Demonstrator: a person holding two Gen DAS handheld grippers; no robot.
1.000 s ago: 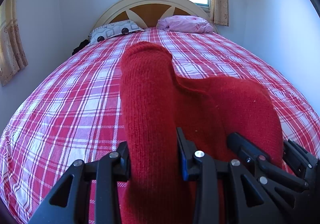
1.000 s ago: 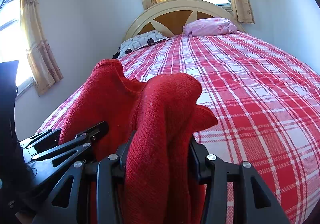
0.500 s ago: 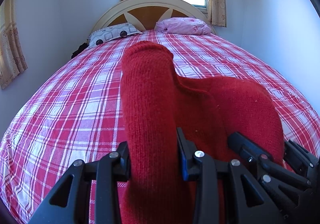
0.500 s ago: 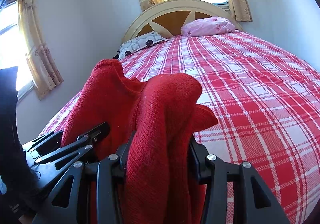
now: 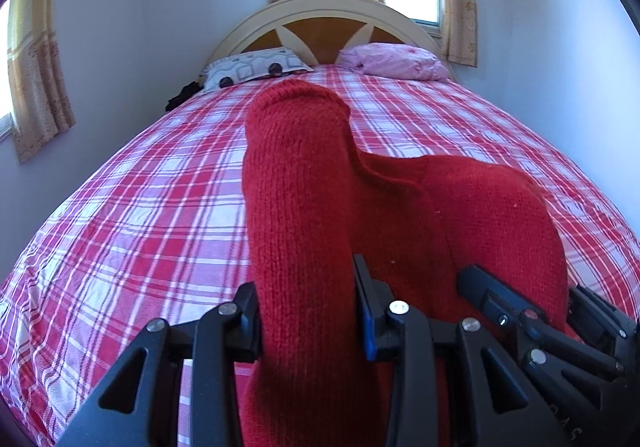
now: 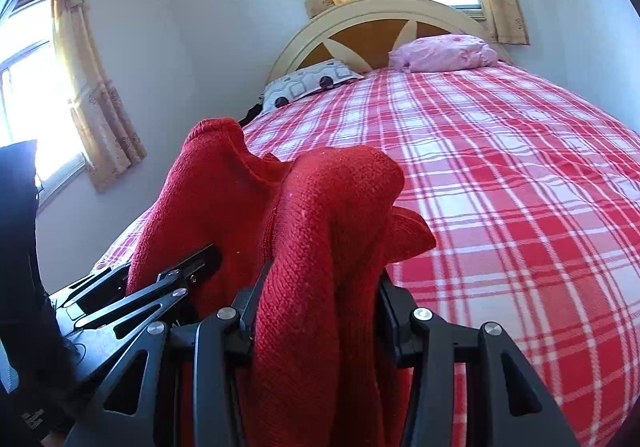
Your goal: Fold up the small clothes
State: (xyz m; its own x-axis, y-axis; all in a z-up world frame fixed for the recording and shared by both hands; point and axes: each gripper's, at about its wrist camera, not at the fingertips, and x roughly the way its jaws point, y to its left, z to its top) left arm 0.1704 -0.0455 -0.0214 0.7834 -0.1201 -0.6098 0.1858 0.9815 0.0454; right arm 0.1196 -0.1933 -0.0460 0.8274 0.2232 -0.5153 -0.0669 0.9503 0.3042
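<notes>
**Both grippers clamped on the red knit, barely any change**

Fingers on the left gripper [image 5: 308, 321] are pinched onto a bunched fold of the red knit garment [image 5: 320, 207], and the right gripper [image 6: 316, 317] is clamped on its own fold just beside it. Compared with a second ago the grip looks the same; the view just tipped up a bit, so the headboard [image 5: 328, 13] sits lower in frame. Garment's held over the plaid bedspread [image 5: 132, 207], which runs wide open up to the pillows [image 5: 256, 67].
</notes>
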